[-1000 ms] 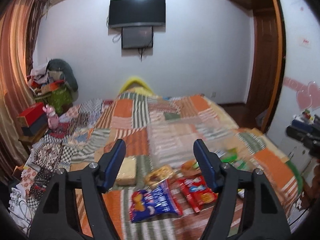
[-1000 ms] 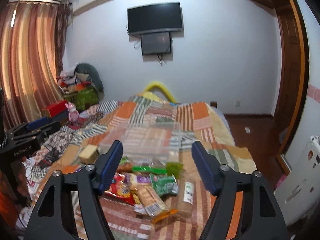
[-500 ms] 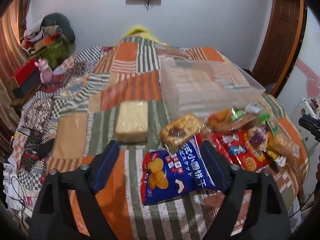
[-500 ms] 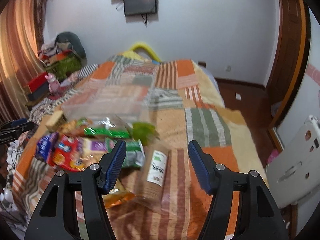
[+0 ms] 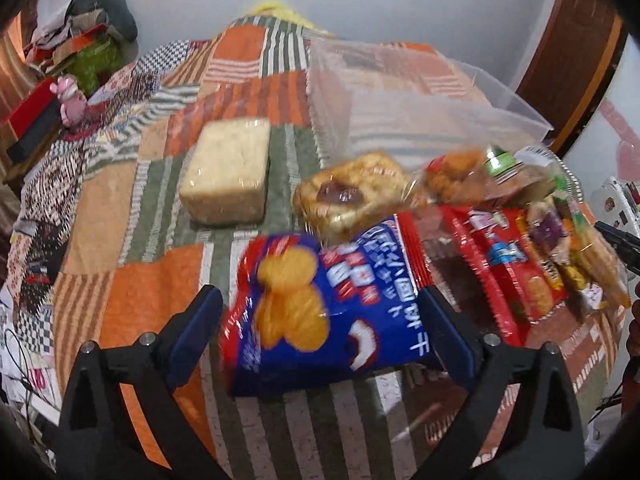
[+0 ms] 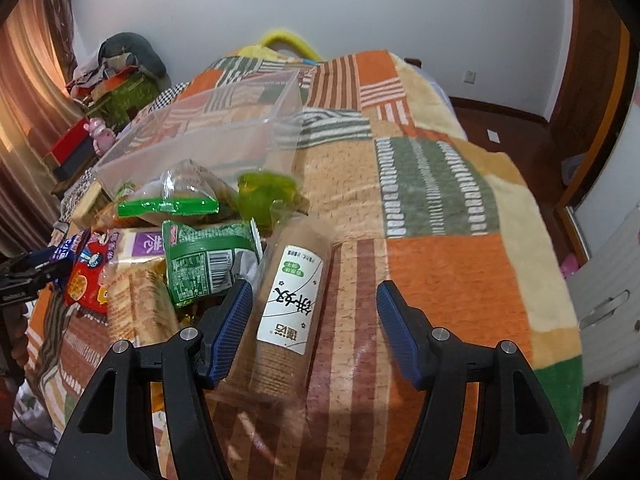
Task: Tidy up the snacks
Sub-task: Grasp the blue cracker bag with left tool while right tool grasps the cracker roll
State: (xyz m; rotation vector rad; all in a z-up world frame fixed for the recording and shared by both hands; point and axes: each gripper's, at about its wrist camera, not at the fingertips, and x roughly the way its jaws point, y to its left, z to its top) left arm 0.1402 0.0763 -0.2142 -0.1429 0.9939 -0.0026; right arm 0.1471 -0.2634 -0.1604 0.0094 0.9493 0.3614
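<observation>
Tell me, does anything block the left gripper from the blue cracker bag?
Nothing visible does. The left gripper is open, and the blue cracker bag lies between its fingers; a pastry pack overlaps only its far edge.

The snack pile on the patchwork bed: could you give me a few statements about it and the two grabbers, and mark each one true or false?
1. The left gripper is open, its fingers either side of the blue biscuit bag. True.
2. The clear plastic storage bin already holds several snack packs. False: nothing shows inside it; the snacks lie on the patchwork blanket in front of it.
3. The right gripper is shut on the green snack pouch. False: it is open, with the pouch off to its left.
4. The clear sleeve of round crackers with a white label lies between the right gripper's fingers. True.
5. The pale wrapped cake block lies apart from the pile. True.
</observation>
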